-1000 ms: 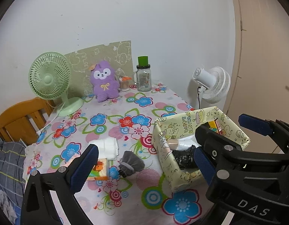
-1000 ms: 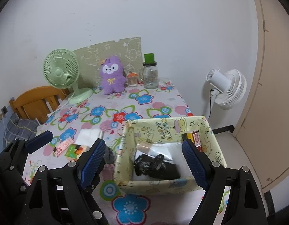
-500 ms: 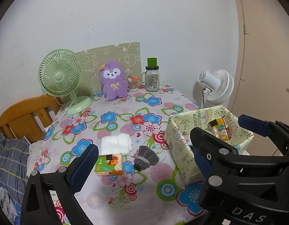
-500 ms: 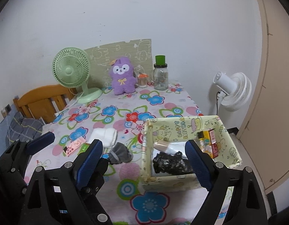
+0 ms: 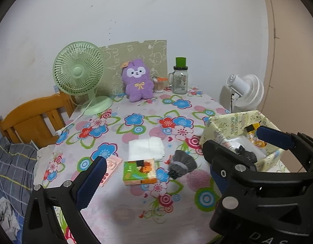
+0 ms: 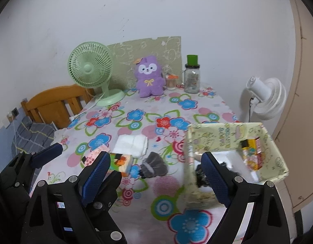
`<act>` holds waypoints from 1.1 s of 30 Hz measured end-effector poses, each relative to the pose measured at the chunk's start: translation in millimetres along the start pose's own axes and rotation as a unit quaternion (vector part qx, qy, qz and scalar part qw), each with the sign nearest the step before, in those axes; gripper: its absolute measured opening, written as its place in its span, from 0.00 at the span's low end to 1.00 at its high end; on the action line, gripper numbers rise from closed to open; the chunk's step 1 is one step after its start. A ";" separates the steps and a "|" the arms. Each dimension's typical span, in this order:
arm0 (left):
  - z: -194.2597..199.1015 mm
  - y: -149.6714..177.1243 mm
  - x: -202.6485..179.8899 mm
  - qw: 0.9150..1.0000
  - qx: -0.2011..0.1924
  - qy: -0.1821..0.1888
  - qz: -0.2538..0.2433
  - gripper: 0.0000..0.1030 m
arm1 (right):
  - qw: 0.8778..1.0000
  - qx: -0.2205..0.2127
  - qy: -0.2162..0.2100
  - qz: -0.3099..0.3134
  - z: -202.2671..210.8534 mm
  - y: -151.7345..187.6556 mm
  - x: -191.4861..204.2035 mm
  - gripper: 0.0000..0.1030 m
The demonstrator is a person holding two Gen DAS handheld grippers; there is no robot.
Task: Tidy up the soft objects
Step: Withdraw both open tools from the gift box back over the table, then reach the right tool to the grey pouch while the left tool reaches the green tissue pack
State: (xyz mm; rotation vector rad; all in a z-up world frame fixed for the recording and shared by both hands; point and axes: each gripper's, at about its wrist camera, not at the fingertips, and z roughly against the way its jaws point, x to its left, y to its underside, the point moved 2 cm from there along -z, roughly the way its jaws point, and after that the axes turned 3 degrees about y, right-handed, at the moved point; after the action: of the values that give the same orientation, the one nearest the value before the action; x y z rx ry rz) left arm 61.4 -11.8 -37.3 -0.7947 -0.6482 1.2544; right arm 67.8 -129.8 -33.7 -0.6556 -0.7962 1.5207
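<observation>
On the flowered tablecloth lie a folded white cloth (image 5: 146, 148) (image 6: 132, 144), a grey fabric bundle (image 5: 181, 162) (image 6: 154, 165), a green-and-orange tissue pack (image 5: 139, 170) (image 6: 119, 162) and a pink pack (image 5: 110, 167) (image 6: 93, 156). A yellow patterned box (image 5: 227, 122) (image 6: 221, 134) at the right holds a black crumpled item (image 5: 245, 153) (image 6: 199, 172) and a yellow carton (image 6: 252, 154). A purple plush (image 5: 137, 81) (image 6: 149, 75) sits at the back. My left gripper (image 5: 154, 179) and right gripper (image 6: 155, 177) hover above the near table edge, both open and holding nothing.
A green desk fan (image 5: 79, 75), a small orange-lidded cup (image 5: 159, 84) and a glass jar with a green lid (image 5: 179, 79) stand at the back. A white fan (image 6: 264, 97) stands beyond the table's right edge. A wooden chair (image 5: 32, 120) is at the left.
Both grippers have drawn back and to the left, so the box has slid toward the right of each view and more of the table shows. The right jaws stand slightly wider.
</observation>
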 end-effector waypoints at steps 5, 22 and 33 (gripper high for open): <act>-6.6 4.1 14.0 1.000 0.006 -0.006 0.002 1.00 | 1.000 0.004 -0.003 0.002 -10.5 2.8 13.5 0.90; -36.3 18.9 53.6 0.999 0.030 -0.016 0.020 0.99 | 0.999 0.028 -0.009 0.019 -53.6 9.4 49.7 0.90; -60.6 28.6 68.1 0.998 0.053 -0.017 0.038 0.97 | 0.998 0.043 -0.006 0.034 -79.0 14.1 62.4 0.87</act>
State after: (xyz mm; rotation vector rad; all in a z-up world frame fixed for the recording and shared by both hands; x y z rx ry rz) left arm 107.4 48.3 -95.6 -0.7159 -0.5781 1.3622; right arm 115.4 -59.5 -89.6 -0.6159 -0.7208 1.6130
